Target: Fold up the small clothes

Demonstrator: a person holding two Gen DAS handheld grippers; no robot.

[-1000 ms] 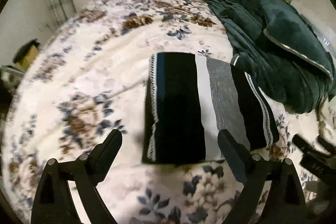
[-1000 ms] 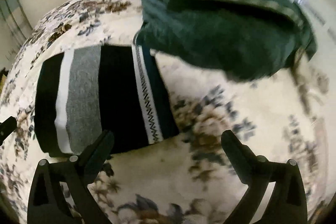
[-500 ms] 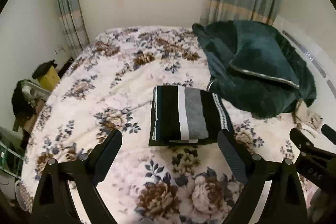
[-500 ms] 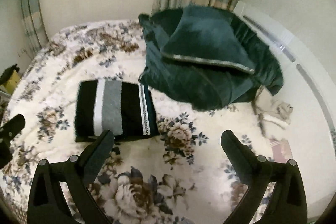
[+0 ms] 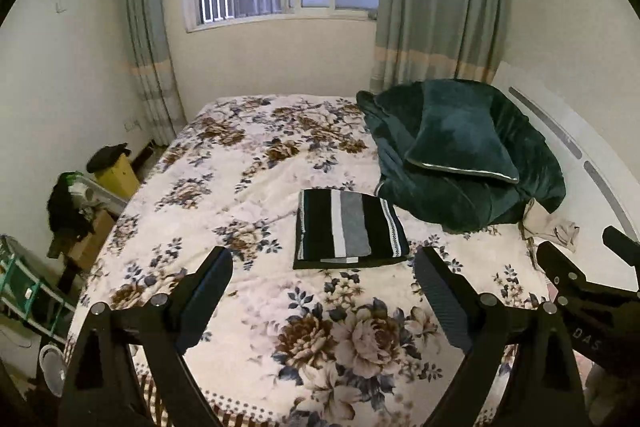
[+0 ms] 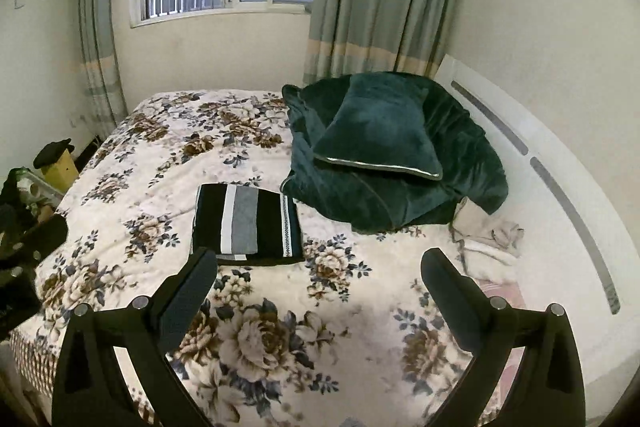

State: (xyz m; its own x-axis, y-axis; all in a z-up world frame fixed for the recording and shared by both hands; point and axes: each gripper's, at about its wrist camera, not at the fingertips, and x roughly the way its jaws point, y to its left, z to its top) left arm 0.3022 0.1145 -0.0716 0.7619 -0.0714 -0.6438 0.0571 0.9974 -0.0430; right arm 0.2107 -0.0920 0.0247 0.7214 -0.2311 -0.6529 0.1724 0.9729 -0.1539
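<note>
— Both grippers are pulling back from the bed now, aren't they?
— Yes. Left gripper [image 5: 324,269] and right gripper [image 6: 320,269] are hanging wide open, holding nothing. Folded striped garment [image 5: 349,229] is lying flat on the floral bedspread [image 5: 248,183], beside the green blanket [image 5: 460,163].

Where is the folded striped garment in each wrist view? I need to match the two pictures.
Left wrist: the folded striped garment lies at picture centre, above and between the open jaws.
Right wrist: the folded striped garment lies left of centre, just above the left jaw.
Shared landmark: the dark green blanket pile on the bed, just right of the garment in both.
</note>
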